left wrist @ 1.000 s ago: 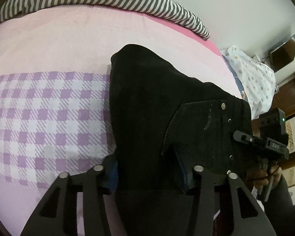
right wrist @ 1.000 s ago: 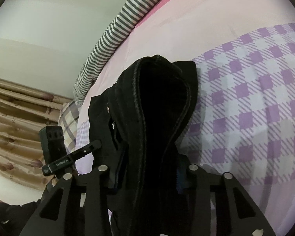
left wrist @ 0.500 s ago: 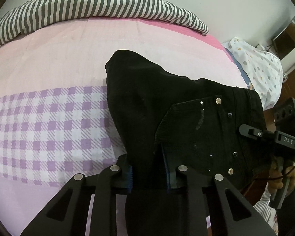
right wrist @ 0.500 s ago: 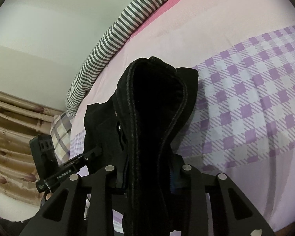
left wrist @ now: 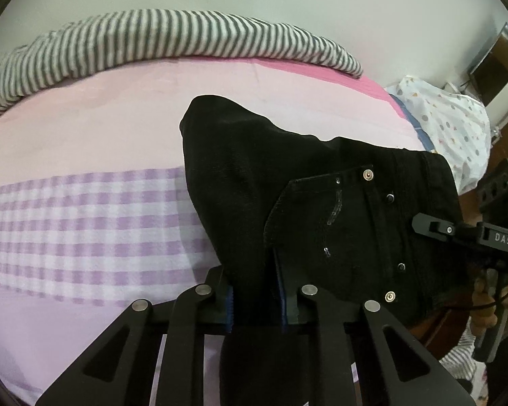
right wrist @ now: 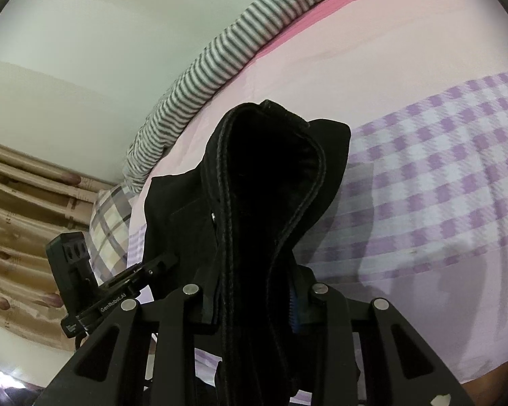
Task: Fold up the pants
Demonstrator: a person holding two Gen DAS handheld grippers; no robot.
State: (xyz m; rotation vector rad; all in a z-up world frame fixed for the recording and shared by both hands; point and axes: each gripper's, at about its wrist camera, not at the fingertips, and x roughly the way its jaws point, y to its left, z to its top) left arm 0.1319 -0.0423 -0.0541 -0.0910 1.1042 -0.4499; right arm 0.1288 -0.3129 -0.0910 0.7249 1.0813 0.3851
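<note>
1. On your far left, a grey-and-white striped blanket (left wrist: 172,40) lies along the back edge of the bed (left wrist: 84,128), against the wall.
2. The bed carries a pink sheet with a purple checked band (left wrist: 84,223) running across it.
3. Your left gripper (left wrist: 255,301) has its jaws drawn in close on a bunched edge of the black pants (left wrist: 254,176); they have just been closing further, and the cloth is pinched between the blue pads.
4. The pants hang lifted above the checked band, with a riveted pocket (left wrist: 325,216) facing the left camera.
5. Your right gripper (right wrist: 254,301) is clamped narrow on the thick seamed edge of the pants (right wrist: 271,176), its jaws having just been closing, with cloth between them.
6. Far right in the left view, a spotted white cloth (left wrist: 450,125) lies beside the bed.
</note>
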